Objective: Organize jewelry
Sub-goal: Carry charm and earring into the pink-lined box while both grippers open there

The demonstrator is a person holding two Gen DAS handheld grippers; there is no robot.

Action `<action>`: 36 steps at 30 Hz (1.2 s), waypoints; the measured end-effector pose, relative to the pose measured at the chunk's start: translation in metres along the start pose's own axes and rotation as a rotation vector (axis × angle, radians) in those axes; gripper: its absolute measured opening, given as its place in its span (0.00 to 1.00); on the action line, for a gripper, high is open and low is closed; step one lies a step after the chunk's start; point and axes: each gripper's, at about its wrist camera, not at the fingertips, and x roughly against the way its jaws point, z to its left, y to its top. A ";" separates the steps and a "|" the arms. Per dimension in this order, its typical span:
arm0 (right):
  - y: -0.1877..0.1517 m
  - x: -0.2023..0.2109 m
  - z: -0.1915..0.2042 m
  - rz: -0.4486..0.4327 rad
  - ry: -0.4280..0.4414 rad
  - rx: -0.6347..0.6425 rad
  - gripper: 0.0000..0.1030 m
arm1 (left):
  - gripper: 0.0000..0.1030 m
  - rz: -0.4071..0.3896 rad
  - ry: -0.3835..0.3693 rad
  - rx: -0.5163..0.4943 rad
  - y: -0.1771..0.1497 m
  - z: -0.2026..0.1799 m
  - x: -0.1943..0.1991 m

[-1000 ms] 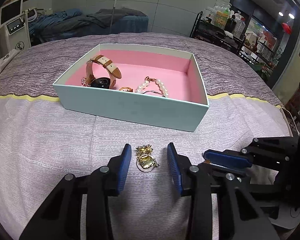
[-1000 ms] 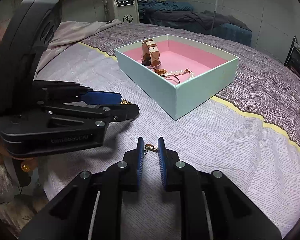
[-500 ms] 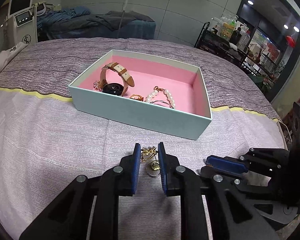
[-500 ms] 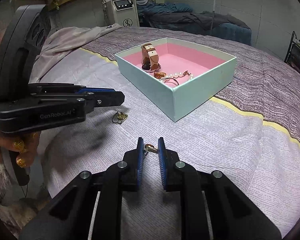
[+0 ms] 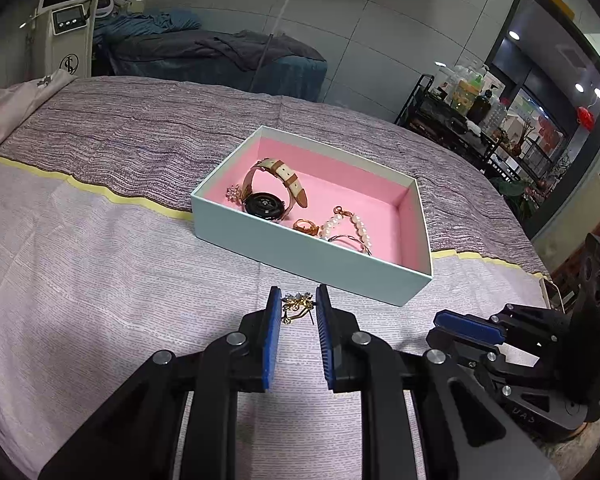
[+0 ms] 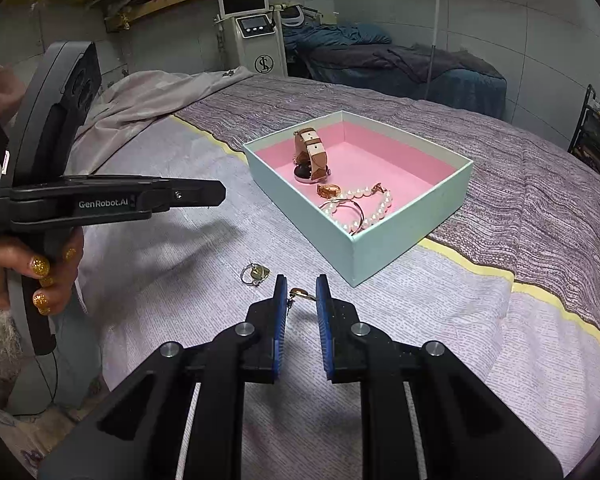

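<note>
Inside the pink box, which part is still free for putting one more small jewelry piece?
In the box, the far right pink floor is bare, bordered by the back and right walls. The near side is crowded: watch at left, ring and pearl bracelet along the front wall.

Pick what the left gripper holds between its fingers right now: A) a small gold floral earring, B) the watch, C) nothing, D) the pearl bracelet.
A: the left gripper pinches the gold floral earring above the bedspread, while bracelet and watch lie in the box.
</note>
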 end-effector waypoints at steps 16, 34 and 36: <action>0.057 -0.011 -0.003 -0.060 -0.008 0.060 0.15 | 0.17 -0.080 0.023 -0.094 0.066 -0.016 -0.009; 0.076 -0.037 -0.017 -0.010 -0.042 0.062 0.15 | 0.17 -0.031 0.057 -0.137 0.094 -0.022 -0.048; 0.076 -0.041 -0.018 -0.003 -0.043 0.060 0.15 | 0.17 -0.030 0.055 -0.138 0.095 -0.022 -0.050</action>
